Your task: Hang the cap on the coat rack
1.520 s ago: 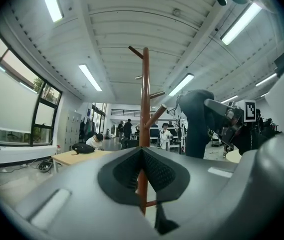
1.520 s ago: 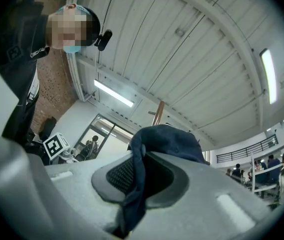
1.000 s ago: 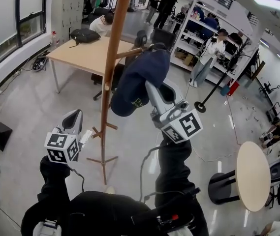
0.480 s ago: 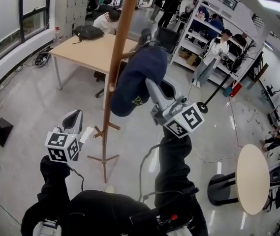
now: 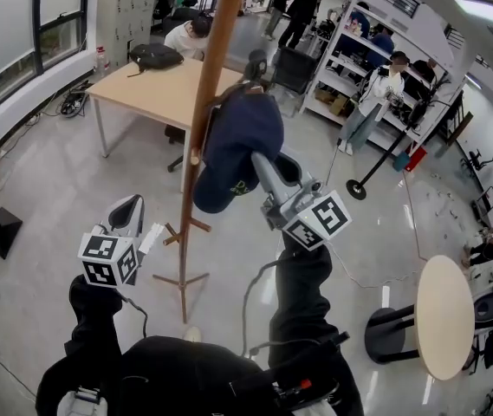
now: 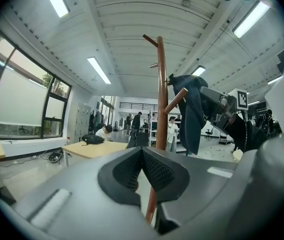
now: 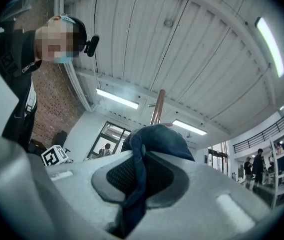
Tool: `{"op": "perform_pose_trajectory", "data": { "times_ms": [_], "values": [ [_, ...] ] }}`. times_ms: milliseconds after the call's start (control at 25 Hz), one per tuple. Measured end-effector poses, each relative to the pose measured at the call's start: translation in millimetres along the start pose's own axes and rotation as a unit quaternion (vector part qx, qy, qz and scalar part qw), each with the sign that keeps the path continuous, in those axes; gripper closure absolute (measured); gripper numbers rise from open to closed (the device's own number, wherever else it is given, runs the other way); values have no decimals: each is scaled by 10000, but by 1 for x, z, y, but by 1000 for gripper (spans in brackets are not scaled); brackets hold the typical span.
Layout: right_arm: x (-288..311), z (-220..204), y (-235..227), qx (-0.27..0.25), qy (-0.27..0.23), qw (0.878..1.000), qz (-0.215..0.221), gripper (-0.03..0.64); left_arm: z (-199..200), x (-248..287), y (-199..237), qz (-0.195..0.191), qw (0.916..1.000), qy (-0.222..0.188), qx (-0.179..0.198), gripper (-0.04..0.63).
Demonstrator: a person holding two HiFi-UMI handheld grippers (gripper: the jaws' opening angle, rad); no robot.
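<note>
Since a second ago the cap (image 5: 236, 141) has shifted left, and its crown now lies close against the coat rack (image 5: 201, 128) pole, draped over the tip of an upward-slanting peg (image 6: 175, 100). The right gripper (image 5: 262, 170) has its fingers nearly closed, pinching the cap's lower edge. The left gripper (image 5: 128, 208) hangs low beside the pole, fingers together with nothing between them. Bare floor (image 5: 55, 198) surrounds the rack's feet, and a wooden tabletop (image 5: 142, 94) stands behind it.
</note>
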State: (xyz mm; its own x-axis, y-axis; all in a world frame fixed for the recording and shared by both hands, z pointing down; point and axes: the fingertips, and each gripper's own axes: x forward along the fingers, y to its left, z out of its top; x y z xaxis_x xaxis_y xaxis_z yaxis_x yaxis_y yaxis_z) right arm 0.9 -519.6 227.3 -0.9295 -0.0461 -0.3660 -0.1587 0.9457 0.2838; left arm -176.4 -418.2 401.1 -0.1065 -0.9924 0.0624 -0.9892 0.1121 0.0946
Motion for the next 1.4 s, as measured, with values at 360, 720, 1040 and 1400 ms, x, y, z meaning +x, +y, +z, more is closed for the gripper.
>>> {"op": "perform_pose_trajectory", "data": {
  "times_ms": [360, 720, 1040, 1400],
  "values": [
    [-10, -21, -1, 121, 111, 9998, -64, 577, -4, 5, 1, -34, 10000, 63, 20, 594],
    [-7, -33, 2, 235, 233, 9994, -55, 577, -9, 7, 1, -71, 9999, 128, -28, 594],
    [-11, -47, 6, 369, 422, 9984, -69, 577, -13, 3, -4, -57, 9999, 139, -59, 594],
    [-19, -64, 1, 574, 617, 9956, -412, 564, -17, 4, -8, -121, 9997, 185, -35, 594]
  ]
}}
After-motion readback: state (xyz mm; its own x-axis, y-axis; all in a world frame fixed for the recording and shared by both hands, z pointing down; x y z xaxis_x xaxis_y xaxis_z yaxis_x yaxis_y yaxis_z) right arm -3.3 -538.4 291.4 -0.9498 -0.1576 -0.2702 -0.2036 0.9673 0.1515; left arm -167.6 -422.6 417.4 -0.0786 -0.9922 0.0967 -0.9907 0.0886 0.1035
